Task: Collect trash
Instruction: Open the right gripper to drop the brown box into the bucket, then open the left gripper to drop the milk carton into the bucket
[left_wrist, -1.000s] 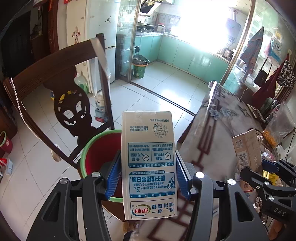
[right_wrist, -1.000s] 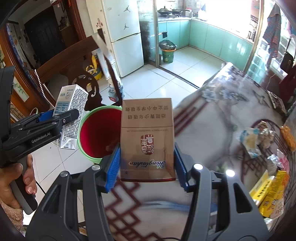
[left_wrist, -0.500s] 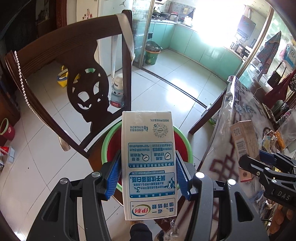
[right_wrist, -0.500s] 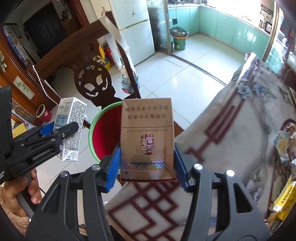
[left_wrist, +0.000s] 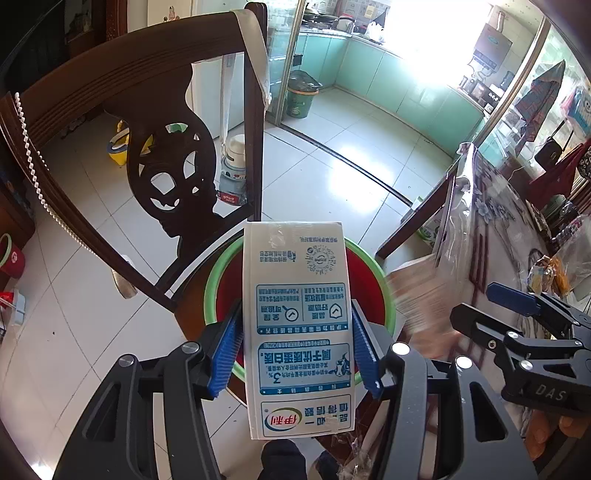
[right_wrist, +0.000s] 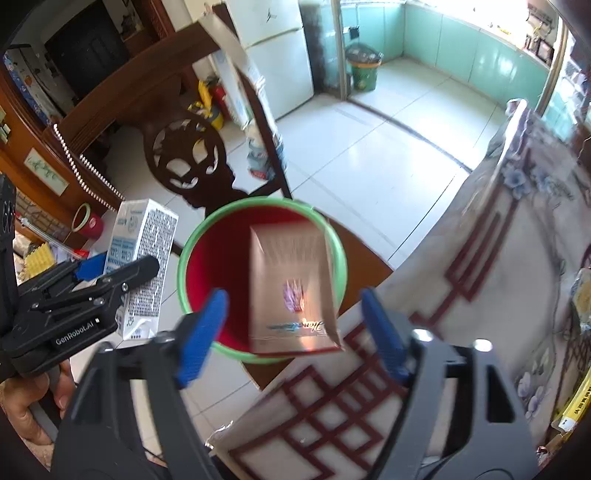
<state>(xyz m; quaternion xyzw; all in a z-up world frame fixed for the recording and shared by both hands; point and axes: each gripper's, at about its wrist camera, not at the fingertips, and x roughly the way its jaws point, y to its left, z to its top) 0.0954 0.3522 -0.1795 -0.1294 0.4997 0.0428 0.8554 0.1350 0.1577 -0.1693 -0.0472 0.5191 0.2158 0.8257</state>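
My left gripper (left_wrist: 297, 334) is shut on a white and blue milk carton (left_wrist: 299, 317) and holds it over the red bin with a green rim (left_wrist: 218, 291). The carton also shows in the right wrist view (right_wrist: 142, 266). My right gripper (right_wrist: 293, 312) is open. A brown cigarette box (right_wrist: 291, 288), blurred, is loose between its fingers and dropping over the red bin (right_wrist: 207, 258). In the left wrist view the brown box (left_wrist: 417, 295) is a blur at the bin's right edge.
A dark carved wooden chair (left_wrist: 162, 158) stands behind the bin. A table with a flowered cloth (right_wrist: 498, 258) is at the right, with wrappers (right_wrist: 581, 291) and a yellow pack (right_wrist: 576, 406) on it. A green waste bin (left_wrist: 301, 98) stands by the far kitchen door.
My right gripper has opened and let go of the brown cigarette box, which now falls toward the bin. My left gripper has moved further over the bin with the carton.
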